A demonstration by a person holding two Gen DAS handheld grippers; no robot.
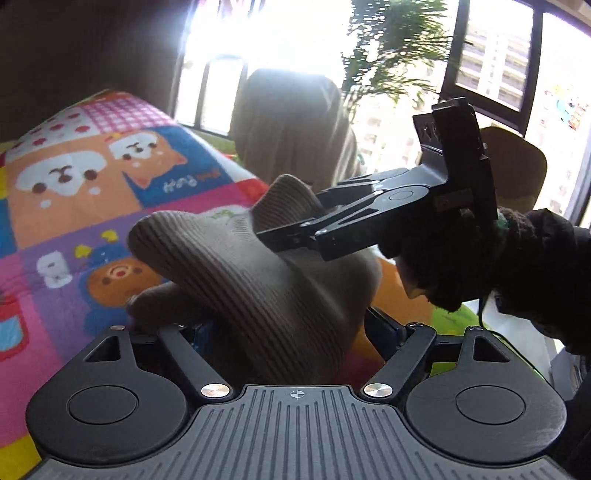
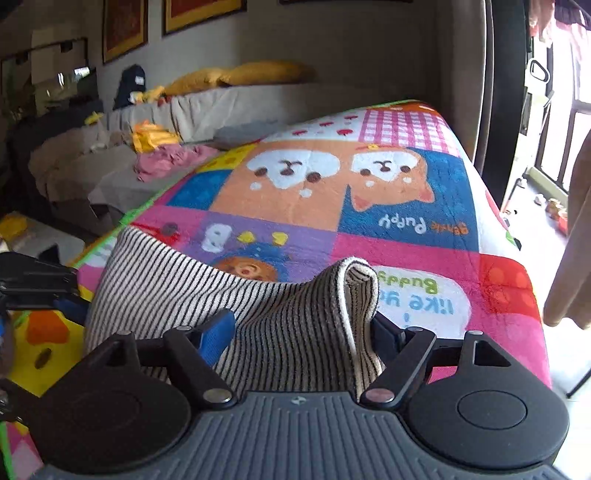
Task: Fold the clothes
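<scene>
Striped garment (image 2: 177, 291) raised over the cartoon blanket (image 2: 369, 206), its edge clamped by the left hand-held gripper (image 1: 258, 332) and by the right hand-held gripper (image 2: 303, 332); judged mid-fold, the next move calls for carrying both gripped edges across together

Daylight pours in through windows (image 1: 280, 33), so bright that glass turns plain white in left view. Plant (image 1: 391, 48) and curtain (image 1: 291, 125) look dark and fuzzy against glow. Striped cloth (image 1: 258, 280) up close blurry. Right view softer, even light, blanket (image 2: 369, 192) colours clear, far left corner dim. Straight edges bend near borders in both.
</scene>
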